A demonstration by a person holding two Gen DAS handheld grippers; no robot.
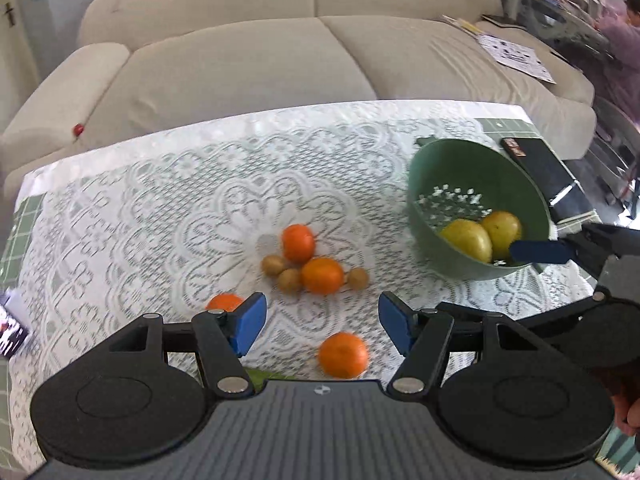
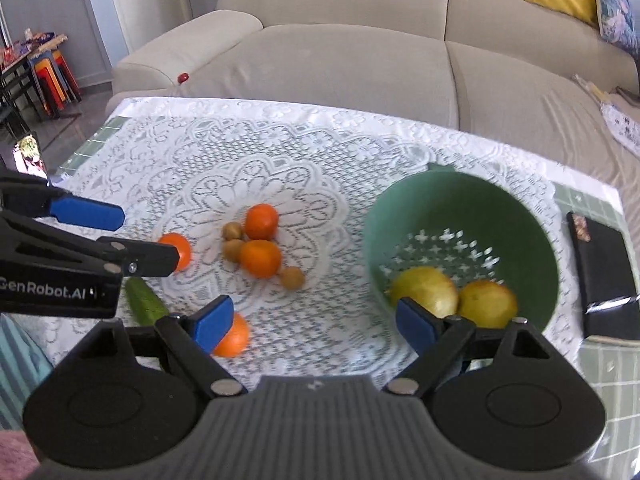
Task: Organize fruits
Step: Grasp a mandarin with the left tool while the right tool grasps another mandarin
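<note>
On the lace cloth lie several oranges: two in the middle (image 1: 298, 243) (image 1: 322, 276), one by the left pad (image 1: 224, 303) and one on the cloth (image 1: 343, 355) under my left gripper (image 1: 322, 326), which is open and touches nothing. Three small brown fruits (image 1: 290, 280) sit around the middle oranges. A green colander (image 2: 440, 184) at the right holds two yellow fruits (image 2: 426, 292) (image 2: 488, 302). My right gripper (image 2: 314, 326) hovers open and empty between the colander and the near orange (image 2: 234, 336). A green cucumber (image 2: 146, 306) lies at the near left.
A black box (image 2: 600, 280) lies right of the colander near the table's right edge. A phone (image 2: 30, 156) stands at the left edge. A beige sofa (image 2: 340, 60) runs behind the table. A person (image 1: 624, 40) sits far right.
</note>
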